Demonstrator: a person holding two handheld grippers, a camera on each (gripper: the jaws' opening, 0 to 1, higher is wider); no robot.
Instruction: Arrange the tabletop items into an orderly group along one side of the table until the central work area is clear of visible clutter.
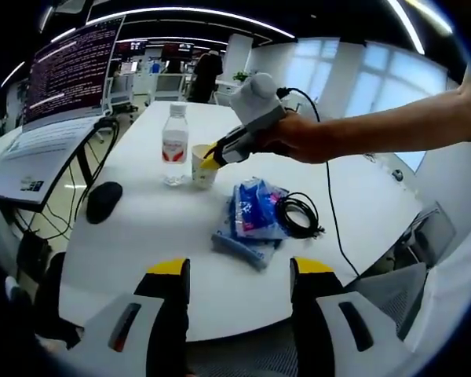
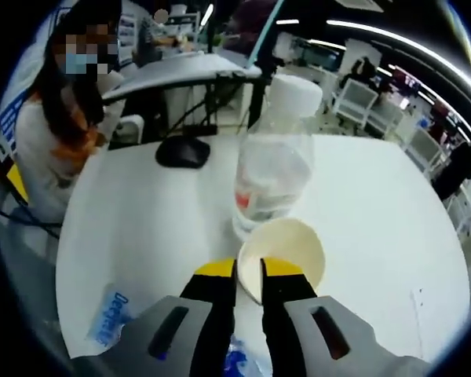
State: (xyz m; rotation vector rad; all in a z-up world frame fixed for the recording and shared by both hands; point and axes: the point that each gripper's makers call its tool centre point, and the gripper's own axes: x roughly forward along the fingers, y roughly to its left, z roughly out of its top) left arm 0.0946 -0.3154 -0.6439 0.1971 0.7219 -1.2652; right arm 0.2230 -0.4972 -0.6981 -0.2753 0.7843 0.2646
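Yellow-tipped jaws of our right gripper (image 2: 248, 276) pinch the near rim of the paper cup (image 2: 283, 255), one jaw inside and one outside. We see the water bottle (image 2: 273, 169) just behind the cup, touching or nearly so; we cannot tell which. Our left gripper (image 1: 239, 271) stands wide open, holding nothing, above the table (image 1: 141, 228) edge. Blue tissue packs (image 1: 251, 212) lie ahead of it, beside a coiled black cable (image 1: 300, 214); a black mouse (image 1: 104, 200) sits farther left.
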